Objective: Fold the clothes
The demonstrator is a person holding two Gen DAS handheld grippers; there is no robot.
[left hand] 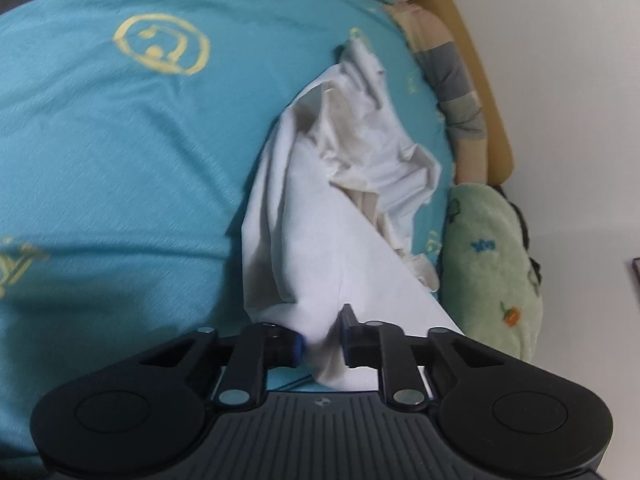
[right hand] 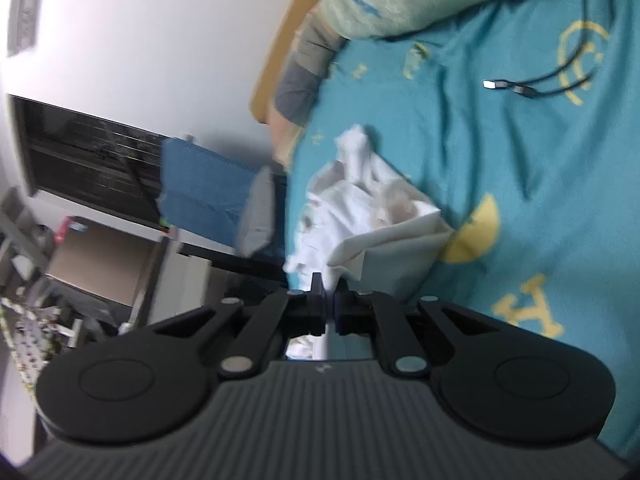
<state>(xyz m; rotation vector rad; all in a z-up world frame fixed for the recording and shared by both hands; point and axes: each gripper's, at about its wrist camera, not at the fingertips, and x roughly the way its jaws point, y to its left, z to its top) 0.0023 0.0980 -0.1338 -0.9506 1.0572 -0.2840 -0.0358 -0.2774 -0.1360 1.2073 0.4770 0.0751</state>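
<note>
**A:** So where's the thing being folded? All I see is a crumpled white cotton garment [left hand: 352, 184] lying on a bed with a teal sheet printed with yellow symbols [left hand: 120, 152].

**B:** Yep, that's it. It sits near the edge of the bed, close to the green fleecy pillow with little embroidered flowers [left hand: 488, 264]. One part of it is pulled up in a smooth taut panel toward the camera, the rest is bunched and wrinkly behind it.

**A:** And the left gripper [left hand: 322, 340]?

**B:** Pinching the garment. White fabric fills the narrow gap between its black fingers and hangs down below them.

**A:** Right gripper [right hand: 328, 308] the same?

**B:** Pretty much. Its jaws are pressed nearly together with a thin bit of white cloth [right hand: 360, 216] caught between them, right at the bed's edge. That view is blurry, so the exact spot on the garment is hard to call.

**A:** What's the other stuff around?

**B:** In the right wrist view, two dark cables with small plugs [right hand: 508, 87] lie on the sheet, well apart from the garment. There's a grey-and-peach striped cushion [left hand: 452, 84] against a tan wooden bed frame [left hand: 480, 64], and past the bed a blue cloth draped over something [right hand: 200, 184] by a white wall [right hand: 160, 32].
</note>
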